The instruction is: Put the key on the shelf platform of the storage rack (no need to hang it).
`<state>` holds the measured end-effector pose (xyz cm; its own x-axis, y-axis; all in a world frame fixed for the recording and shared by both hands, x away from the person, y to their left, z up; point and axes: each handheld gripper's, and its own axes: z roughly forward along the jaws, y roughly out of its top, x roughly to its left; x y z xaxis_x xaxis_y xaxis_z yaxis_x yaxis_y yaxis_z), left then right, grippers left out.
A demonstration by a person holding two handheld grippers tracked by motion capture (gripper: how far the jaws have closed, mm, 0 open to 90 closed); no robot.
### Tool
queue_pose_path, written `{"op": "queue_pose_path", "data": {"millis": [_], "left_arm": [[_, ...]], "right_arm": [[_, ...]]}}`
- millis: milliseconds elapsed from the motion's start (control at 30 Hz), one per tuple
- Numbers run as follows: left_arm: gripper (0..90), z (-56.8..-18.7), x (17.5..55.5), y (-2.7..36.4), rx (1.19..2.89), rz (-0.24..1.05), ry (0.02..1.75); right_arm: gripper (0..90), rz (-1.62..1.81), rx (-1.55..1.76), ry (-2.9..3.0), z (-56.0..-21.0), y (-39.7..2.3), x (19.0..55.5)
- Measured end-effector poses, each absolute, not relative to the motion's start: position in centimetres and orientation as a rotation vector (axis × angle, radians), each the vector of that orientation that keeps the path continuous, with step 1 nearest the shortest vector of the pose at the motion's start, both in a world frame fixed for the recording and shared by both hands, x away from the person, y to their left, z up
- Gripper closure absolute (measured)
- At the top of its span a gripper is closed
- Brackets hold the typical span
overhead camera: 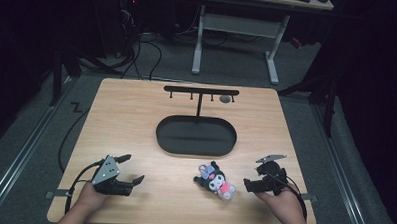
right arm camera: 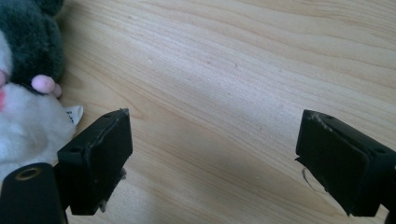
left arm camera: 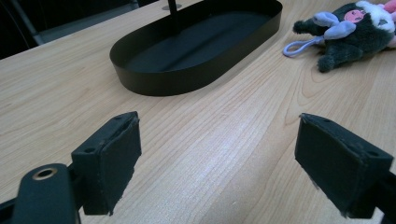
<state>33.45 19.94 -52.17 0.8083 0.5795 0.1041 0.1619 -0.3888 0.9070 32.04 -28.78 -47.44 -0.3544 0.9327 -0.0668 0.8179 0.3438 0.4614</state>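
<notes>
Nothing looks done yet: your left gripper (overhead camera: 130,169) and right gripper (overhead camera: 250,185) rest on the bench (overhead camera: 136,120), fingers wide apart and empty. The plush (overhead camera: 215,181) lies untouched beside the right one, and the tray (overhead camera: 195,136) under the rack (overhead camera: 201,92) holds nothing.

Bright overhead light on the table (overhead camera: 136,120), dark surroundings; soft shadows, close-up views slightly blurred.

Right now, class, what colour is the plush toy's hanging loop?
Pale lilac; the loop shows best in the left gripper view.
</notes>
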Motion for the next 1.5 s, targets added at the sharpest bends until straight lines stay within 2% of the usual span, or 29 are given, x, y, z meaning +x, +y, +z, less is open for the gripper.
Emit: {"op": "queue_pose_path", "data": {"millis": [867, 1033, 1200, 1500], "left_arm": [[15.4, -52.1, 33.4, 20.0, 1.949, 0.501, 0.551], [15.4, -52.1, 33.4, 20.0, 1.950, 0.500, 0.550], [15.4, -52.1, 33.4, 19.9, 1.952, 0.503, 0.547], [15.4, -52.2, 33.4, 19.9, 1.955, 0.502, 0.544]], "right_arm": [[8.0, 0.285, 1.543, 2.484, -46.5, -27.8, 32.6], [6.2, 0.253, 1.513, 2.515, -46.3, -27.6, 32.6], [0.0, 0.249, 1.504, 2.562, -45.8, -27.2, 32.3], [0.0, 0.262, 1.449, 2.620, -44.6, -25.6, 31.7]]}}
